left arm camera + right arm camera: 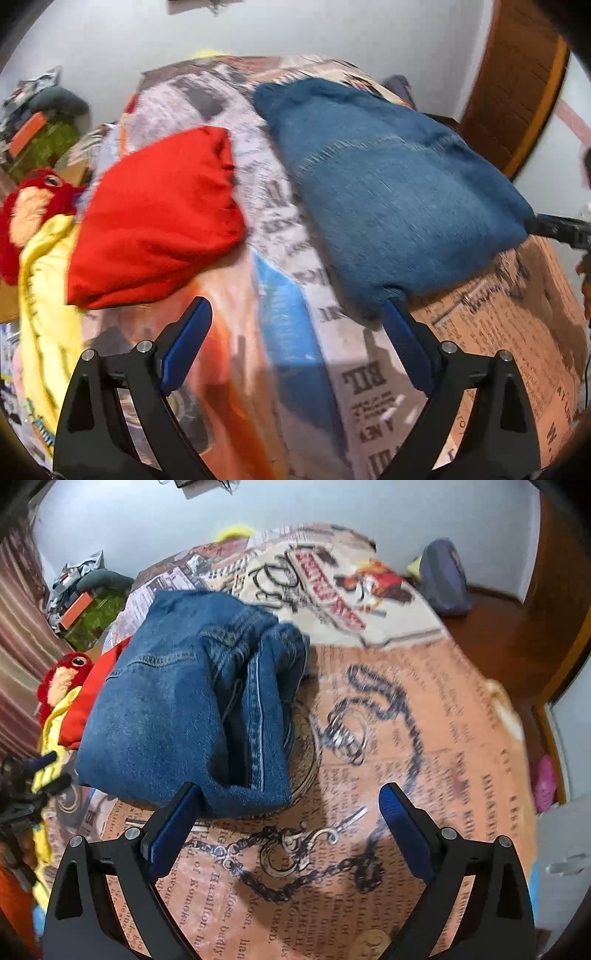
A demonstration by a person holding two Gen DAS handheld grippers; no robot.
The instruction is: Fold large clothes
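The folded jeans [184,701] lie as a thick bundle on the printed bedspread [424,738] of the bed, beside a folded red garment [155,221]. Denim this bulky looks heavy and stiff yet not slippery, best taken at its near folded edge or stacked corners. Both the left tongs [295,314] and right tongs [291,794] stand wide apart, gripping nothing.

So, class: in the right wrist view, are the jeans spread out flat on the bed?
No, the jeans lie folded into a thick bundle on the printed bedcover.
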